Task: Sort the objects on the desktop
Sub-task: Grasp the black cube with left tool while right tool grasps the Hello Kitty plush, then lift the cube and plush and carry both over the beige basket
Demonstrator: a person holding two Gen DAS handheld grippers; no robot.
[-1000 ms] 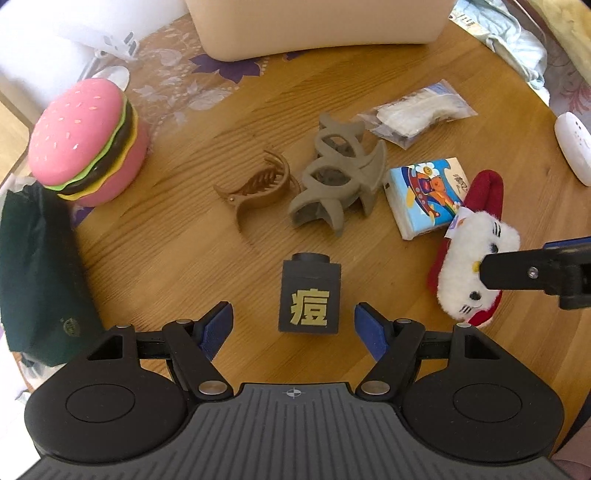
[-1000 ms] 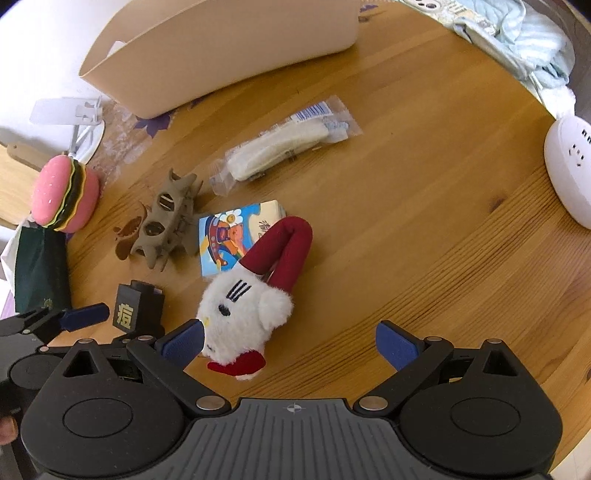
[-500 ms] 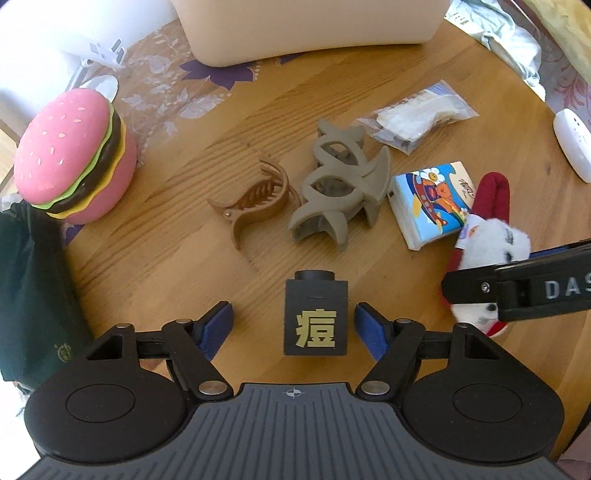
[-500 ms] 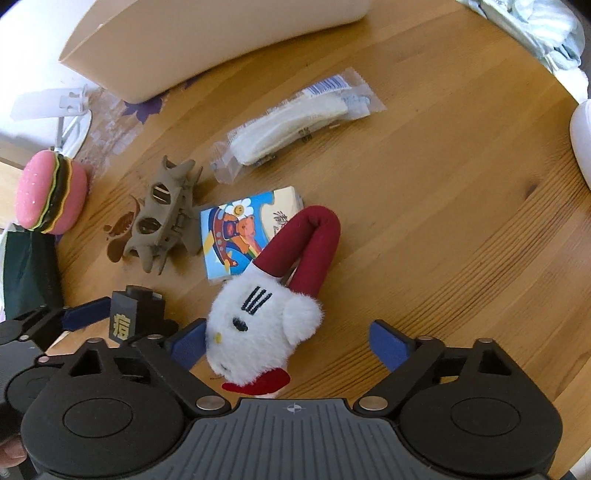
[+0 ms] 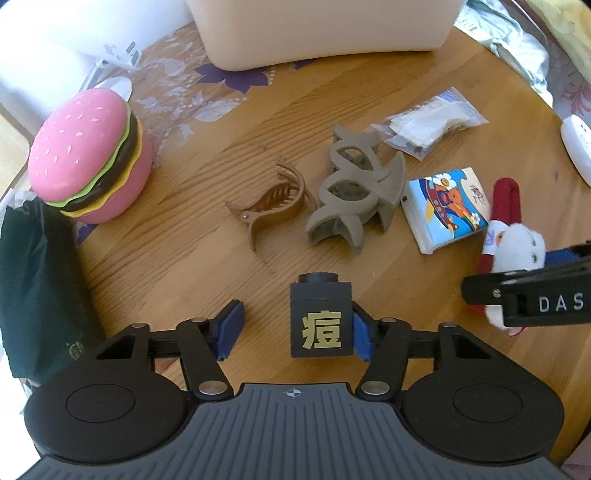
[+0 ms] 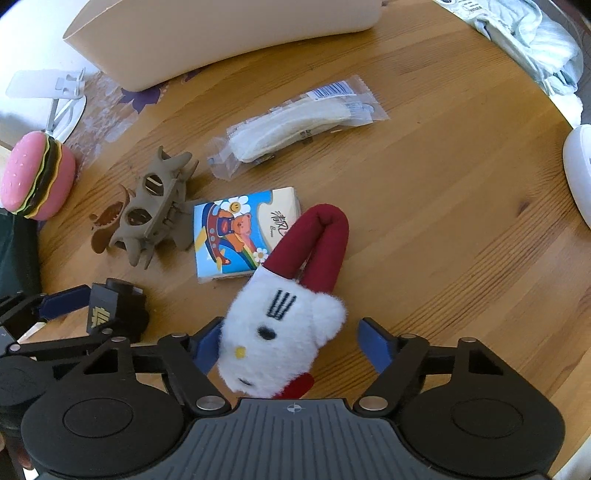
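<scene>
Wood, honey-coloured and strongly grained, makes up the round table (image 6: 461,229) under both grippers. Nearest in the left wrist view, the left gripper (image 5: 295,328) is closing around a small black block (image 5: 320,321) with a gold character on its face and a round stud on top; the right blue pad touches its side, while the left pad stands clear with bare wood between. In the right wrist view the right gripper (image 6: 295,345) is closing around the fluffy white head of a plush cat toy (image 6: 280,339), whose looped dark-red fabric part lies flat on the wood beyond; the left pad meets the fur and the right pad is apart from it.

Just past the toy lies a glossy tissue pack (image 6: 243,230) printed with a cartoon bear, touching the red loop. Beside it stands a matte grey-brown hair claw (image 5: 354,192) with curved prongs, and next to that a smaller translucent brown hair claw (image 5: 273,206). Farther off is a crinkled clear plastic packet (image 6: 299,122) with something white inside.

Open wood spreads to the right of the toy, up to a smooth white device (image 6: 578,173) at the rim. At the left edge sit a pink burger-shaped toy (image 5: 88,158) and a dark green cloth bag (image 5: 33,288). Farthest stands a cream plastic bin (image 6: 221,33), with crumpled pale cloth (image 6: 535,40) beyond the edge.
</scene>
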